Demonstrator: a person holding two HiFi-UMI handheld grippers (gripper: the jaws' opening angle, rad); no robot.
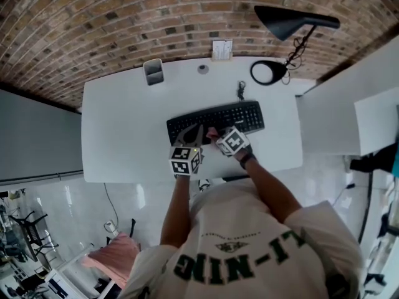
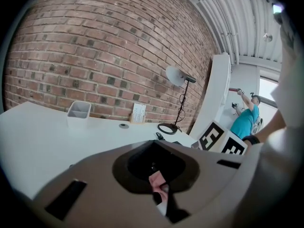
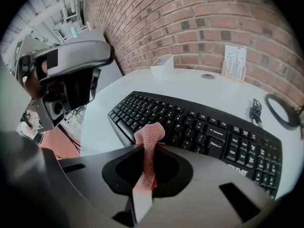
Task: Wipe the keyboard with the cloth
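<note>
Head view: both forearms reach to mid-frame, with the left claw (image 1: 194, 131) and right claw (image 1: 216, 138) side by side over the black keyboard (image 1: 234, 116). It lies on a white counter (image 1: 118, 129) below a brick wall (image 1: 124, 17).

Left gripper view: the jaws are closed on a scrap of pink cloth (image 2: 156, 179), and the claw body hides the keyboard.

Right gripper view: the jaws pinch the rolled cloth at frame centre, over the keys.

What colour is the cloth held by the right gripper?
Pink; the cloth shows best in the right gripper view.
</note>
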